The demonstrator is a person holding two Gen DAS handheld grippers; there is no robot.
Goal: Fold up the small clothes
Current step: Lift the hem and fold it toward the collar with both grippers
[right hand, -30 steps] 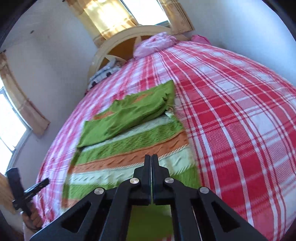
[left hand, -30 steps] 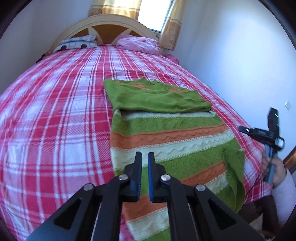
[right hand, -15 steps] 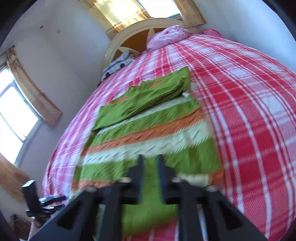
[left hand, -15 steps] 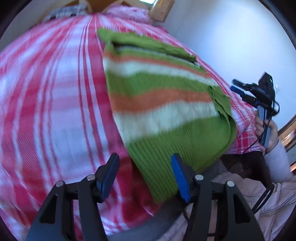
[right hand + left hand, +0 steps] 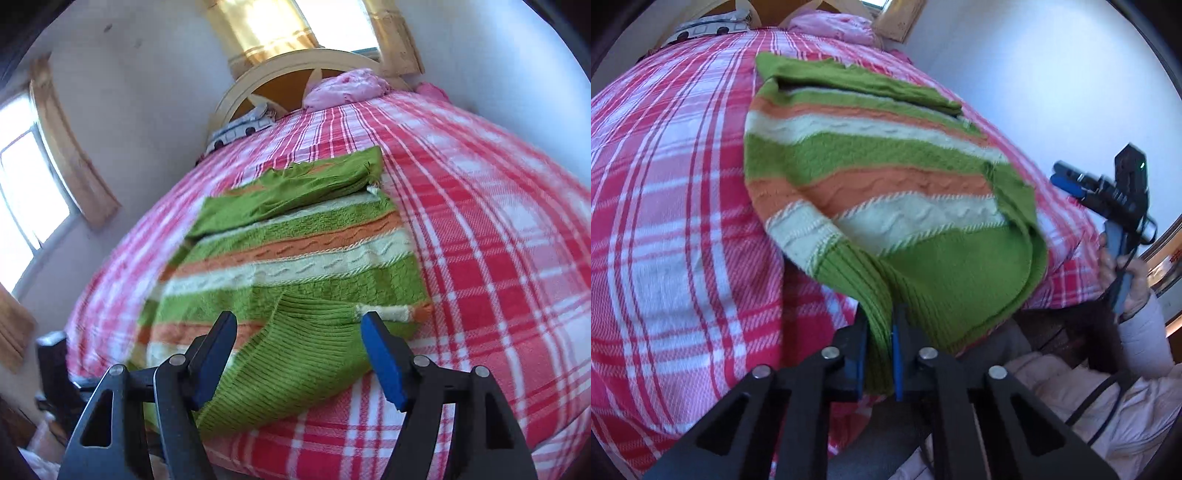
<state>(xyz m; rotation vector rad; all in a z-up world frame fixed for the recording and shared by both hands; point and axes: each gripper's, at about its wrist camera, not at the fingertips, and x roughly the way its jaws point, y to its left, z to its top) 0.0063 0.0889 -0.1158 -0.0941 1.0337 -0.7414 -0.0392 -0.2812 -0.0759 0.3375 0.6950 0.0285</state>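
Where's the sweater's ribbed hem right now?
The ribbed hem is at the near edge of the bed, one corner pinched in the left gripper; the open right gripper straddles it.

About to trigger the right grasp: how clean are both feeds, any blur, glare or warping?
Left wrist view: sharp on the left tongs shut on the sweater; the right tongs look smeared. Right wrist view: right tongs crisp and open, the sweater's left side motion-blurred, window blown out. Fisheye bulges the bedspread in both.

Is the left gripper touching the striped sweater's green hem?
Touching: the left wrist view shows the left gripper clamping the striped sweater hem between its blue pads.
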